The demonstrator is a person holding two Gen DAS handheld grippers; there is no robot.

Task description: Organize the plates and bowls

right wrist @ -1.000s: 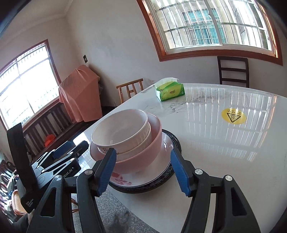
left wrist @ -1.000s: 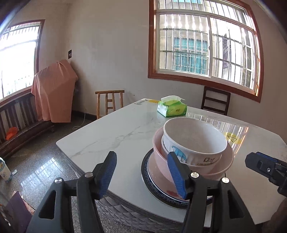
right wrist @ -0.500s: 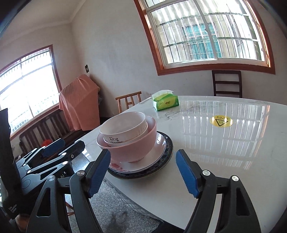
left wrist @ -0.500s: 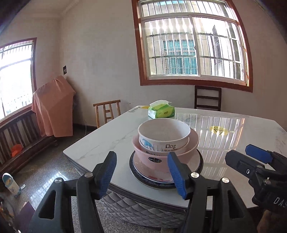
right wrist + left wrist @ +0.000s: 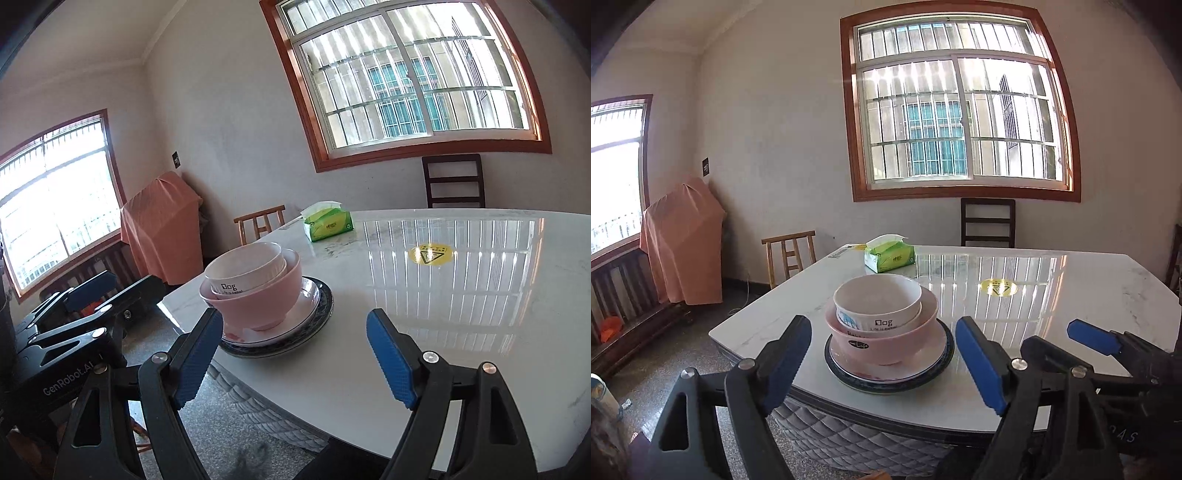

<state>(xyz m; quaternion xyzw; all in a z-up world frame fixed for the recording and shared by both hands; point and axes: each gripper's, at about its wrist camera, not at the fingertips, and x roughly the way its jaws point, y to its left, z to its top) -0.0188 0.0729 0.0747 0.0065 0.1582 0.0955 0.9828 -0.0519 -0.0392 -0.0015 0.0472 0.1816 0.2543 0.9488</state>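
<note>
A white bowl with the word "Dog" on its side sits inside a pink bowl. The pink bowl sits on a white plate, and that plate sits on a dark-rimmed plate. The whole stack stands near the front left corner of the white marble surface.

The left tongs are spread wide apart and hold nothing. They hang in front of the stack, off the front edge of the surface, and do not touch the dishes. The right tongs are spread wide too, with nothing between them. They float by the front edge, just beside the stack and a little to its right. In the left view the right tongs show at the right side, over the front edge.

A green tissue pack lies near the far edge of the surface. A round yellow sticker is stuck in the middle part of the surface. A dark chair stands behind the far edge, under the window. A light wooden chair stands by the far left corner.
</note>
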